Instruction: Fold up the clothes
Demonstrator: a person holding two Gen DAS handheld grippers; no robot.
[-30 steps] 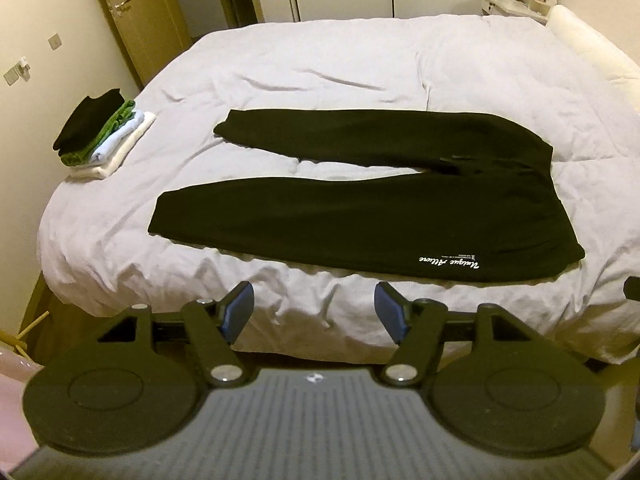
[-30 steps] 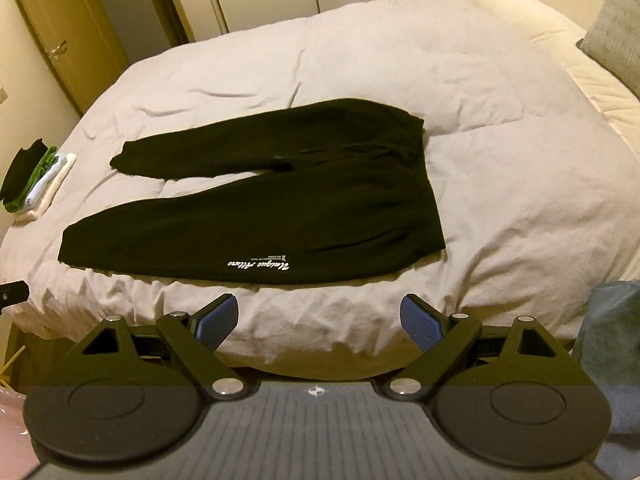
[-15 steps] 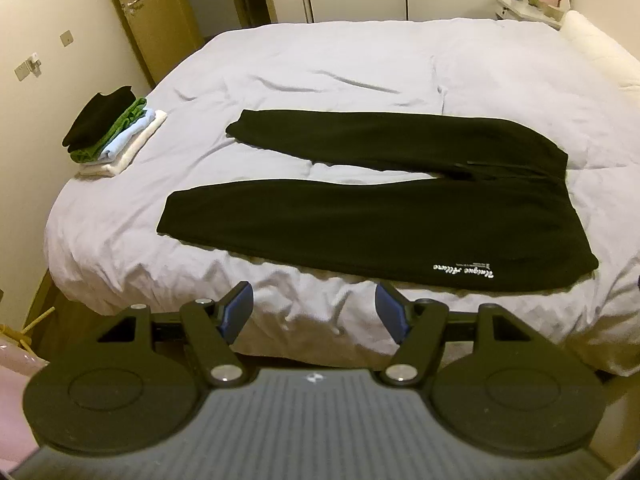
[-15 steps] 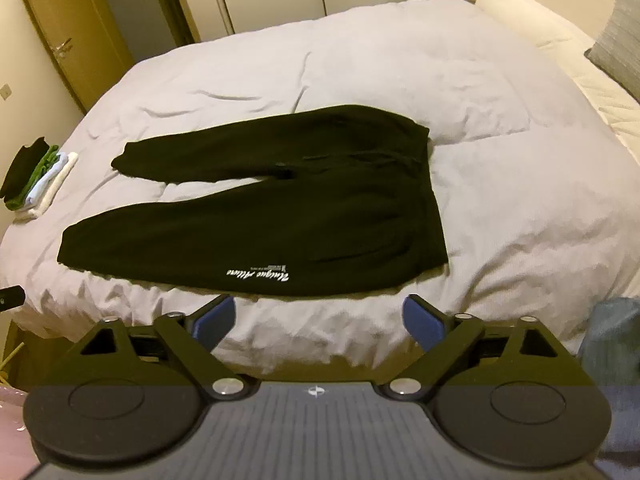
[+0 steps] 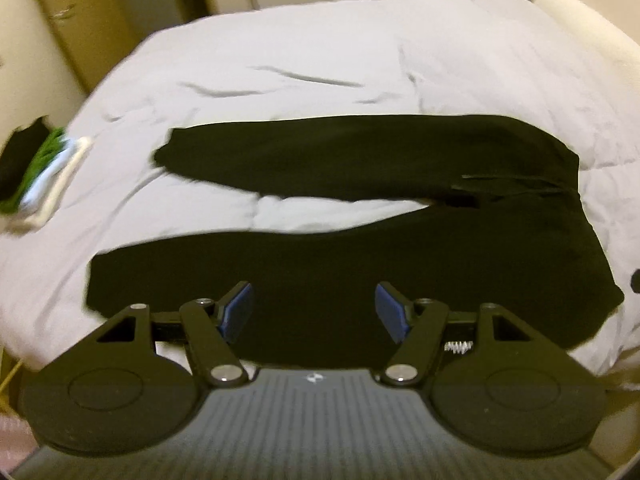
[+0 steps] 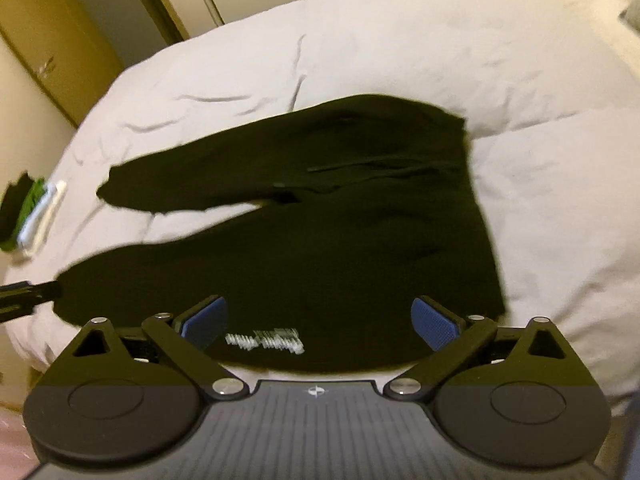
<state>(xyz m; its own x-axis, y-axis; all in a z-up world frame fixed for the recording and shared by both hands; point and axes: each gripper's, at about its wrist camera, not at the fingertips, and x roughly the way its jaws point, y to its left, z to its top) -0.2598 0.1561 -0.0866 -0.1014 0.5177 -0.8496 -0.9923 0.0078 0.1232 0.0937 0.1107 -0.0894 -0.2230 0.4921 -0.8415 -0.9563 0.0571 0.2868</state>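
Seen from the left wrist, the left gripper hangs above the near edge of the bed, its jaws apart with nothing between the blue pads. Below and beyond them the black trousers lie flat on the pale duvet, the two legs running out to the left and the waist to the right. The legs spread apart toward their cuffs, with a wedge of duvet showing between them. The near leg passes right under the jaws, but the pads do not press on the cloth. At the far left edge of the bed sits a small stack of folded clothes, black on top, then green, pale blue and white, well apart from the trousers. A wooden door stands behind it. The picture is blurred.

Seen from the right wrist, the right gripper hovers over the waist end of the trousers. Its jaws stand wide and have just been closing a little, with nothing clamped. White lettering on the near hip shows between the pads, smeared and unreadable. The folded stack sits at the left edge, and the tip of the other gripper pokes in below it, beside the near cuff.
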